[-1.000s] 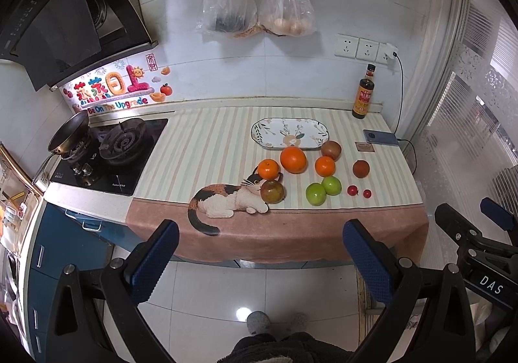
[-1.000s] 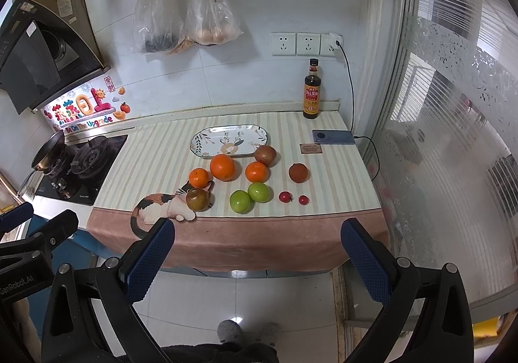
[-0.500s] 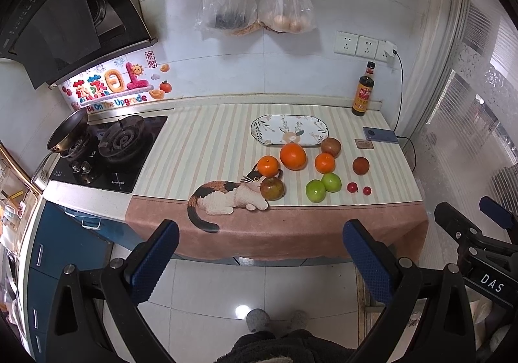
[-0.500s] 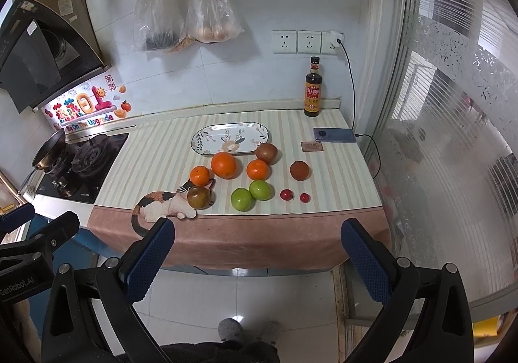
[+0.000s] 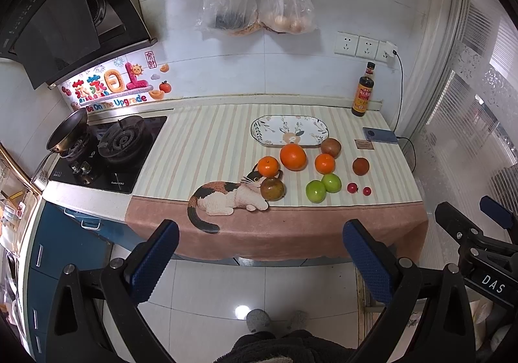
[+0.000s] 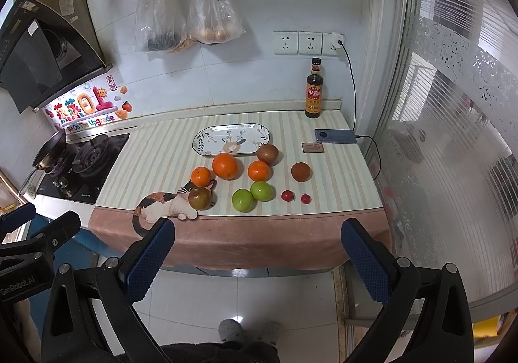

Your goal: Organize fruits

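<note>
A small kitchen with a white tiled floor and a striped, cat-printed cloth over the surface (image 5: 226, 142). Nearest, the left gripper (image 5: 259, 261) and right gripper (image 6: 257, 261) both hang wide open and empty, well short of the surface, likely lining up a first pick. The fruits (image 5: 293, 156) lie loose near the front edge: oranges, green and brown ones, two tiny red ones. Behind them the empty oval plate (image 5: 259, 133) probably awaits them. Farther back stand a sauce bottle (image 5: 362, 97) and the wall.
</note>
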Available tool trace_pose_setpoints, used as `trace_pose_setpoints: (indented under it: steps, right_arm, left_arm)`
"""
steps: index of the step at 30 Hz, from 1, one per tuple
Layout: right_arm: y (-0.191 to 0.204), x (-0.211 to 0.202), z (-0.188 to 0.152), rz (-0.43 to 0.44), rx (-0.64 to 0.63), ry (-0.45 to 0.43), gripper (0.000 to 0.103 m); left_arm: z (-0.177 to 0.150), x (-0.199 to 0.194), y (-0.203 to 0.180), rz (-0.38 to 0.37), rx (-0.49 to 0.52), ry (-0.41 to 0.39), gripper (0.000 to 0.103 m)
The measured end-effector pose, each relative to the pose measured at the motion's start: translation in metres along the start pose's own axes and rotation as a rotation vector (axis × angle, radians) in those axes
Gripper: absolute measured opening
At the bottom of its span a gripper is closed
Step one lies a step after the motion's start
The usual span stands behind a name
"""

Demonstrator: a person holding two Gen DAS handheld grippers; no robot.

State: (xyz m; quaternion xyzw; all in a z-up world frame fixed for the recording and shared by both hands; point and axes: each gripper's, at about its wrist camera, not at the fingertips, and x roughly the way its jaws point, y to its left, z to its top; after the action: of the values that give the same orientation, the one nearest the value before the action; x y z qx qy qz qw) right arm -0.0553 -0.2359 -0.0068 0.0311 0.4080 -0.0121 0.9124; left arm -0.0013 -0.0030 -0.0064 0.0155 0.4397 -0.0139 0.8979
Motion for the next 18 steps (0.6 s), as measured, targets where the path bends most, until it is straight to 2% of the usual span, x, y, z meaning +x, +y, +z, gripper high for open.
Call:
trace_pose_setpoints:
  steps: [18]
  right_arm:
    - [0.0048, -0.0003, 0.0015, 0.003, -0.003, 0.002, 0.103]
  left_arm:
    - [0.001, 0.0006, 0.0023, -0.002, -0.002, 0.004, 0.103]
